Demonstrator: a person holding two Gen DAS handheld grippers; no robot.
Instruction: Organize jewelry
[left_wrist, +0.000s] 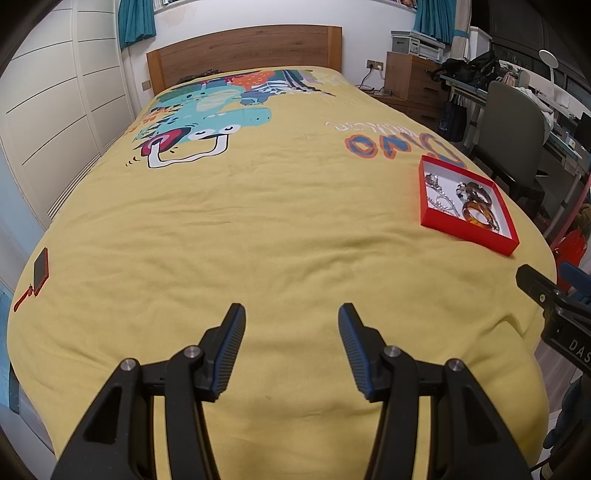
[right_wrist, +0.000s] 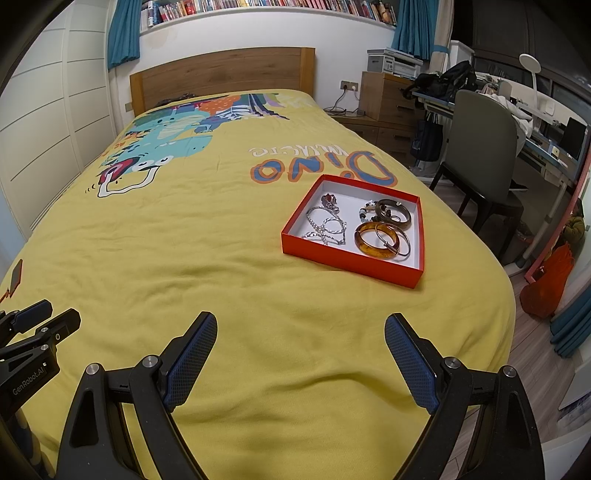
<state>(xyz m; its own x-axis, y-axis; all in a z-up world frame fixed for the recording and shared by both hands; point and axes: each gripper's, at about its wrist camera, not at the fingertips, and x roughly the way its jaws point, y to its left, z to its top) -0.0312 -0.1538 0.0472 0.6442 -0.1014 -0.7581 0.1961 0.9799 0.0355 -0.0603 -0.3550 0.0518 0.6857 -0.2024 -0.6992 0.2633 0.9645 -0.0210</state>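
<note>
A shallow red box (right_wrist: 347, 264) with a white inside lies on the yellow bedspread, right of centre; it also shows in the left wrist view (left_wrist: 432, 218). In it lie silver chains (right_wrist: 325, 227), an amber bangle (right_wrist: 375, 242), a dark bangle (right_wrist: 393, 214) and a beaded piece (right_wrist: 365, 214). My right gripper (right_wrist: 300, 326) is open and empty, well short of the box, over the bed's near part. My left gripper (left_wrist: 291, 317) is open and empty, far left of the box. Each gripper shows at the other view's edge.
The bed (left_wrist: 258, 229) has a wooden headboard (left_wrist: 243, 51). A red phone (left_wrist: 40, 267) with a strap lies at the bed's left edge. A grey chair (right_wrist: 480, 147), a desk and drawers stand to the right. White wardrobe doors line the left.
</note>
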